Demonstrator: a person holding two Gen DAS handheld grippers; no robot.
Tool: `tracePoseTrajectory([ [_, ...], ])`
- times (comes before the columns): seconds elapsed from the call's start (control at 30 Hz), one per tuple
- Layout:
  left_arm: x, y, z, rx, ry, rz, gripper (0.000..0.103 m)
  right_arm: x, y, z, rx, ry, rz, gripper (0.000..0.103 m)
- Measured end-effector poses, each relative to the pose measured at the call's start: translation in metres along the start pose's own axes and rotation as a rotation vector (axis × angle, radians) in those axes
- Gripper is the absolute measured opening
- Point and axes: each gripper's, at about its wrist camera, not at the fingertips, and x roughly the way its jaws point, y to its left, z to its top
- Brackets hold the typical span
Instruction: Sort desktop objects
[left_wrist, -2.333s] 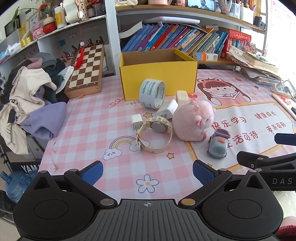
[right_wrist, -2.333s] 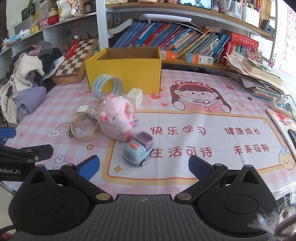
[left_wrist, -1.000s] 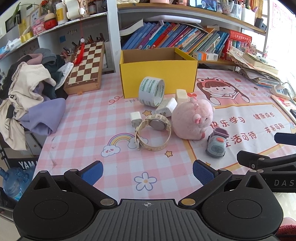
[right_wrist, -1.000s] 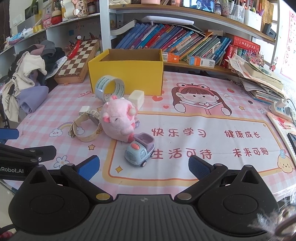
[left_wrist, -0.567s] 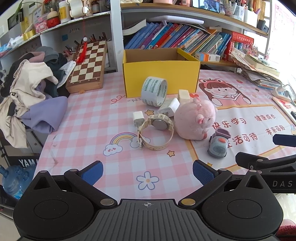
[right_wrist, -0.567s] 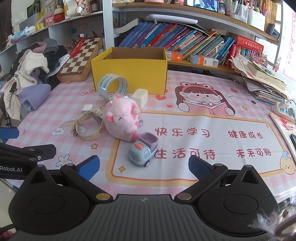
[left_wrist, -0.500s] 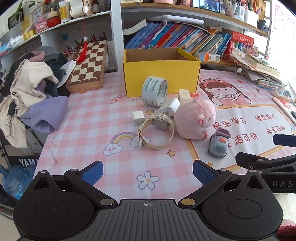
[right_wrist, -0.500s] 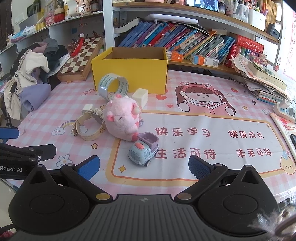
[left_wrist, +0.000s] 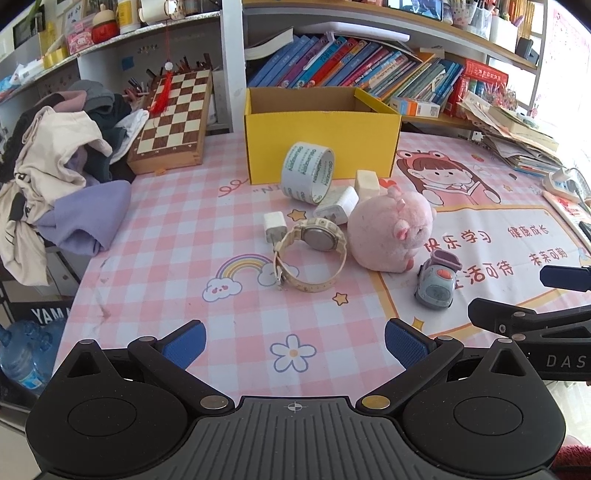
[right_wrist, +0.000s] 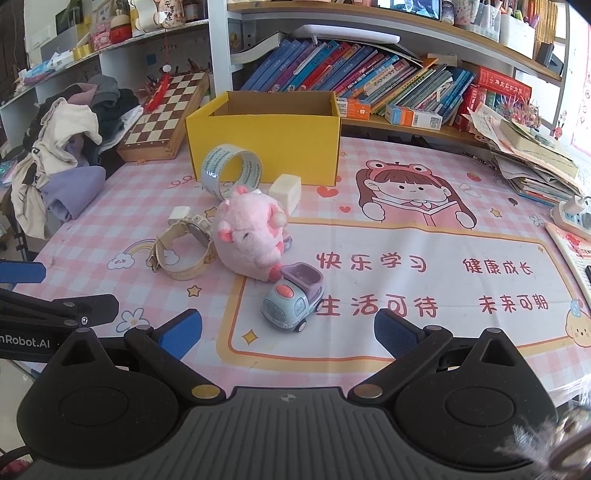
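Holding both grippers, left (left_wrist: 293, 341) and right (right_wrist: 288, 330), empty with fingers apart, we see the watch (left_wrist: 310, 254), plush pig (left_wrist: 389, 230), toy car (left_wrist: 436, 282) and tape roll (left_wrist: 306, 173) lying outside the yellow box (left_wrist: 321, 147), whose inside we cannot see

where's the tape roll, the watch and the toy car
tape roll (left_wrist: 308, 173), left wrist view, on its printed outer band
watch (left_wrist: 320, 238), left wrist view, on its round case back
toy car (right_wrist: 291, 306), right wrist view, on its pale blue cab front
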Motion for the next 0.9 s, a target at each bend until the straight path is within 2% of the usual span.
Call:
tracePoseTrajectory([
  [0.17, 0.002, 0.004, -0.001, -0.012, 0.002, -0.007, 0.103, 0.003, 0.002, 0.001, -0.004, 0.009, 0.0, 0.101],
  [0.43, 0.003, 0.002, 0.0, 0.022, 0.005, 0.014, 0.103, 0.01, 0.002, 0.002, 0.008, 0.023, -0.009, 0.101],
  [0.63, 0.005, 0.007, 0.0, -0.004, 0.011, 0.015, 0.103, 0.013, 0.001, 0.005, 0.011, 0.038, -0.017, 0.101],
  [0.77, 0.011, 0.01, 0.0, -0.025, 0.032, 0.015, 0.103, 0.019, -0.002, 0.007, 0.014, 0.055, -0.013, 0.092],
  [0.9, 0.017, 0.01, 0.002, -0.038, 0.048, 0.02, 0.103, 0.028, -0.004, 0.009, 0.007, 0.076, -0.001, 0.09],
])
